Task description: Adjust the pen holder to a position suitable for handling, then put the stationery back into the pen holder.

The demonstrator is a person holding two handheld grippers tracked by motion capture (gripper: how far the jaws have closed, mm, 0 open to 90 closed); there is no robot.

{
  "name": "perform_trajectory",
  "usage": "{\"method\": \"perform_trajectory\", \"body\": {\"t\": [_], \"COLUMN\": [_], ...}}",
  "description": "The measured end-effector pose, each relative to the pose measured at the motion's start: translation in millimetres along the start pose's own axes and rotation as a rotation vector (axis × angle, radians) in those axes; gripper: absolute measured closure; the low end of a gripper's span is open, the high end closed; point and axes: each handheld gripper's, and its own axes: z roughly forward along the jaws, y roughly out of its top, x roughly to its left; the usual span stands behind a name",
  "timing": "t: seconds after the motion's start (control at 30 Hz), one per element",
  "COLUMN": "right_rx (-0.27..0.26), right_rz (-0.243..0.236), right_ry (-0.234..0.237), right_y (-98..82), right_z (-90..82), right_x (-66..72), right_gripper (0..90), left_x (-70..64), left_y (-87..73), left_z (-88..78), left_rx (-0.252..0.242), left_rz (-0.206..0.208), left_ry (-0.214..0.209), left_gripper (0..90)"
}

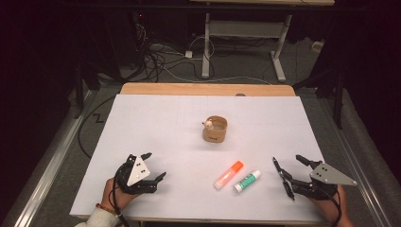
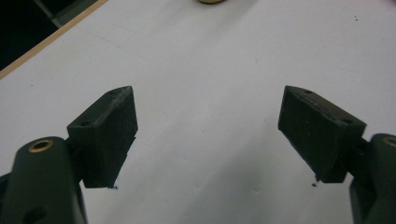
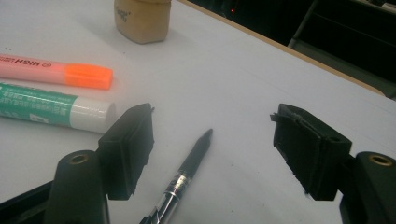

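The right gripper (image 1: 292, 166) rested at the table's (image 1: 161, 118) five o'clock corner with its jaws spread wide and gripping nothing, a black pen (image 1: 283, 178) lying flat on the white surface between them, its tip pointing toward twelve o'clock. Just beside the pen at its nine o'clock lay a green-labelled glue stick (image 1: 248, 181) and then an orange highlighter (image 1: 228, 174), with a small wooden cup (image 1: 215, 129) standing near the centre. The left gripper (image 1: 156, 165) sat at seven o'clock, likewise wide open and empty over bare table.
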Motion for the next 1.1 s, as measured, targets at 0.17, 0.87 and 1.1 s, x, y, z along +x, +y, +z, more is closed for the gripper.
{"method": "perform_trajectory", "body": {"t": [0.17,0.87,1.1], "right_rx": [0.019,0.368,0.608], "right_rz": [0.020,0.188,0.211], "right_ry": [0.001,0.101,0.124], "right_y": [2.0,40.0,55.1], "right_z": [2.5,27.1,56.2], "right_x": [-1.4,-9.2,-17.8], "right_gripper": [31.0,37.6,45.0], "left_x": [2.9,-2.3,-1.7], "left_y": [-2.0,0.9,3.5], "left_z": [-1.2,-4.3,-4.7], "left_rx": [-0.004,-0.001,-0.009], "left_rz": [-0.011,-0.013,-0.018], "left_ry": [0.002,0.012,-0.007], "left_gripper": [19.1,19.1,18.9]}}
